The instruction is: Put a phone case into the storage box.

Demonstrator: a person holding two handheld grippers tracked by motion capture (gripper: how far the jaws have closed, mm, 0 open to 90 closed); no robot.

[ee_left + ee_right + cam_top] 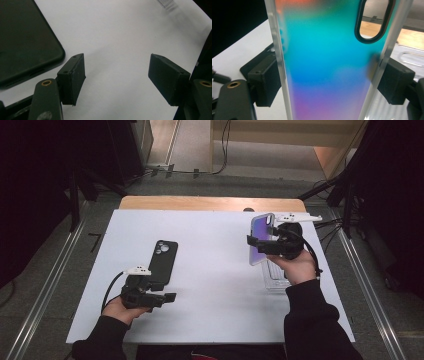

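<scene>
While clamping the iridescent phone case [324,62] by its two clear long rims, hold the right tool [260,244] steady, pads square to those rims. Add no extra squeeze, to avoid bowing what looks like a thin, flexible shell. Carry upright, as now: raised off the desk [215,285], above the clear case [274,280] lying near the right edge, camera cutout at the top.

Judge the likely next leg as a move leftward toward the black phone [162,261], lying flat left of centre with its camera end away from the person. Travel level and slowly, tipping the shell's open side down only once over the phone.

Put the left tool [116,77] to work: released, empty, jaws wide apart, sitting low just beside the phone's near corner without touching. Use it to pin the phone before pressing down. Seat one corner first, then roll along the edge, guarding against skating on the smooth white surface.
</scene>
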